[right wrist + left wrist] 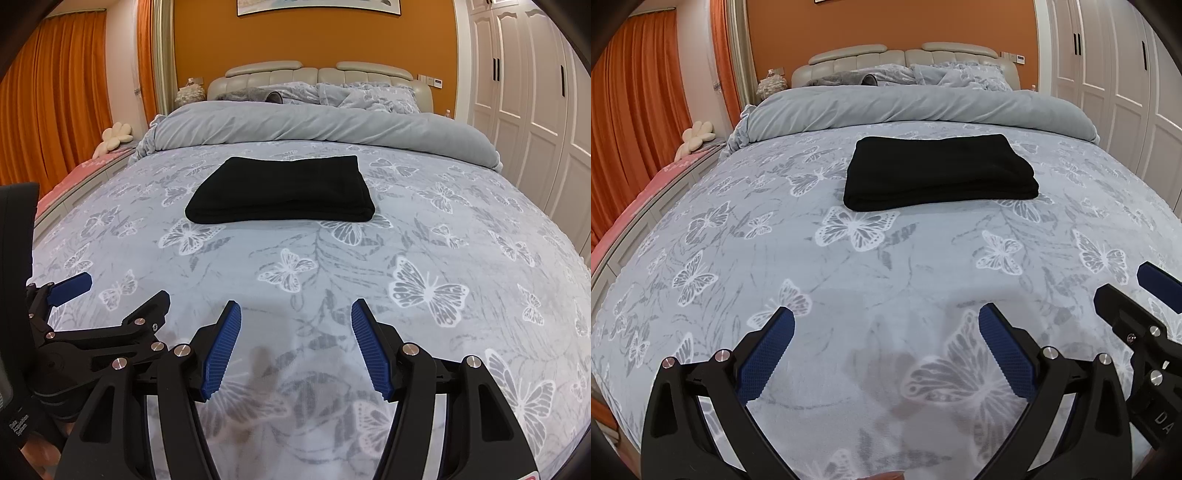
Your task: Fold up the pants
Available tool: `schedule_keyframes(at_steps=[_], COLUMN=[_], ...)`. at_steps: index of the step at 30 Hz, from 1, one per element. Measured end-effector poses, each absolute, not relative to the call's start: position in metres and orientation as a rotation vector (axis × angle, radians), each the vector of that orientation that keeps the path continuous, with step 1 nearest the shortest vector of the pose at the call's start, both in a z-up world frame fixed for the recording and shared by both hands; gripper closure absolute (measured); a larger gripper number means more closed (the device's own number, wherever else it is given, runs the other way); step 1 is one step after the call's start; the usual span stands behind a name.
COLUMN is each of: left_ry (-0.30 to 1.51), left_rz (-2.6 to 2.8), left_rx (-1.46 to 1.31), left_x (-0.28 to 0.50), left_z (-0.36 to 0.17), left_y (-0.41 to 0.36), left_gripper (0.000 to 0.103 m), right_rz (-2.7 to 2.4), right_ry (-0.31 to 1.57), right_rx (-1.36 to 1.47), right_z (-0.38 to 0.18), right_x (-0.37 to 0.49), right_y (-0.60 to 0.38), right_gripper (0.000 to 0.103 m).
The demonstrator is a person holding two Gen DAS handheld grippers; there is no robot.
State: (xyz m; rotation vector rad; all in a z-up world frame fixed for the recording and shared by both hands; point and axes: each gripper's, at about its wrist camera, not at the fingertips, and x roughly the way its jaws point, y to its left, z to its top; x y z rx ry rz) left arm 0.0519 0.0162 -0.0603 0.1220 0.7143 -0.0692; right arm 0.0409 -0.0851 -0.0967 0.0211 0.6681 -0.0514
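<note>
Left wrist view: left gripper (886, 328) jaws spread wide, nothing between the pads, only sheet (775, 229) below. Pants (940, 171) lie ahead and up-frame, slightly right of the jaw centreline, well apart from the tips. Black, folded into a compact flat rectangle, layered edge facing the camera, long axis running across the view. They rest mid-bed, in front of the rolled duvet (916, 109). Right gripper (1137, 295) enters at the frame's right edge, also clear of the cloth

Right wrist view: right gripper (295, 325) jaws partly open, a clear gap between the blue pads, holding nothing. Pants (280, 192) sit ahead, just left of centre, long axis again crosswise. Left gripper (122, 291) shows at lower left, open, empty

Judgement: bundle lies between the two centrelines, neither gripper clearly nearer. Edges look squared, no loose leg visible, surface smooth; fold appears complete. Any further fold would need both reaching forward to the near edge
</note>
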Motion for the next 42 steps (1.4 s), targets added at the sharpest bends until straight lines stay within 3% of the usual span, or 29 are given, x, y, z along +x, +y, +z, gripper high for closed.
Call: schedule_keyframes(at_steps=[42], left_ry=[0.735], left_rz=[-0.031], left_rx=[0.106], left_x=[0.0570], left_z=[-0.0681], left_y=[0.0209], left_gripper=[0.005], right_rz=[-0.051], right_ry=[0.673], right_rx=[0.014], right_z=[-0.0985], right_x=[0.0405], right_y=[-0.0886], right_gripper=[0.042])
